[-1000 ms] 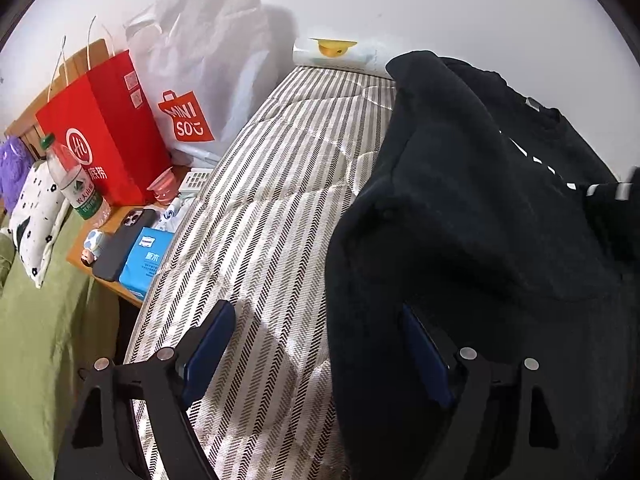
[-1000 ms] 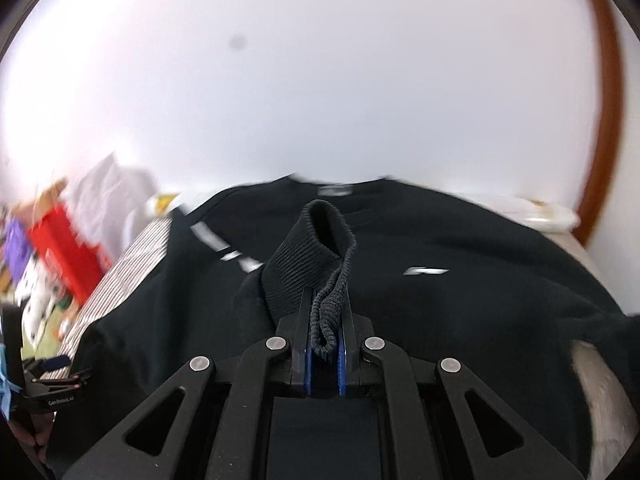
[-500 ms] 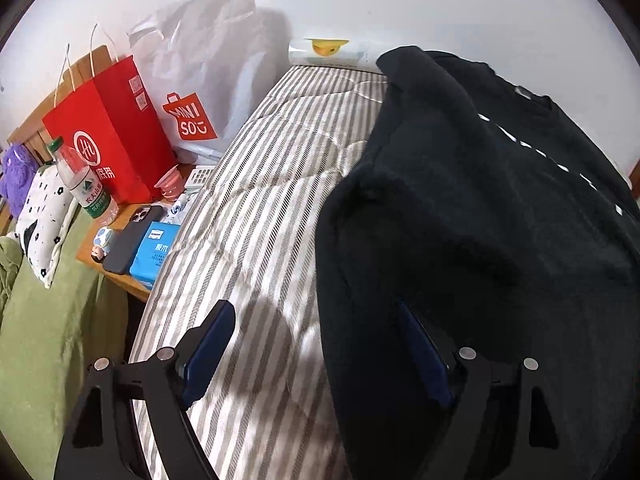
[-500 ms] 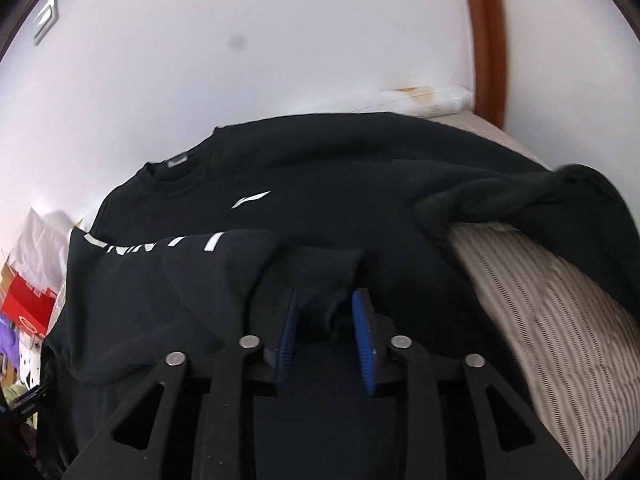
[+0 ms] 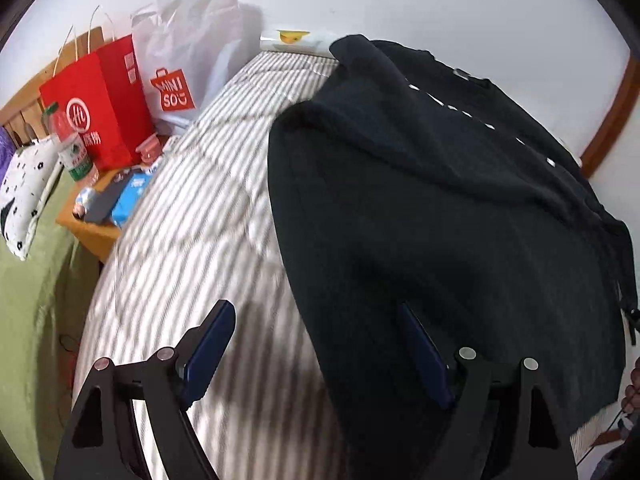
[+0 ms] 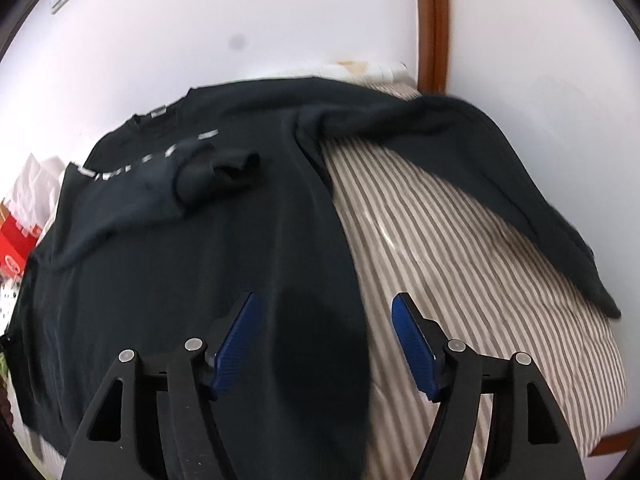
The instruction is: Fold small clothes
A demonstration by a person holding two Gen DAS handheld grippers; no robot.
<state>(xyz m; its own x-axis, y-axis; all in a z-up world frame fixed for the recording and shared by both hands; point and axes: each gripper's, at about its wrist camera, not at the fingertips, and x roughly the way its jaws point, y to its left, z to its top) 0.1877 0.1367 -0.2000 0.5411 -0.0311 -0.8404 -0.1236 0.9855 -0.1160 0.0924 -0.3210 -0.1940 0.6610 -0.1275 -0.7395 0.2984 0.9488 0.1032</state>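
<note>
A black sweatshirt [image 5: 440, 208] lies spread on the striped bed [image 5: 192, 216]. In the right wrist view its body [image 6: 180, 280] fills the left. One sleeve with its ribbed cuff [image 6: 224, 172] lies folded across the chest. The other sleeve [image 6: 500, 176] stretches out to the right over the bed [image 6: 460, 264]. My left gripper [image 5: 316, 340] is open and empty, hovering over the sweatshirt's left edge. My right gripper [image 6: 324, 328] is open and empty, above the sweatshirt's right side edge.
A red paper bag [image 5: 96, 100] and a white Miniso bag [image 5: 180, 60] stand left of the bed. A small wooden table [image 5: 88, 228] holds a water bottle [image 5: 72, 148], a phone and a blue pack. A white wall is behind, with a brown door frame [image 6: 432, 20] at the right.
My right gripper has opened and let go of the sleeve cuff, which now lies on the chest, and has pulled back. My left gripper has stayed open and shifted slightly.
</note>
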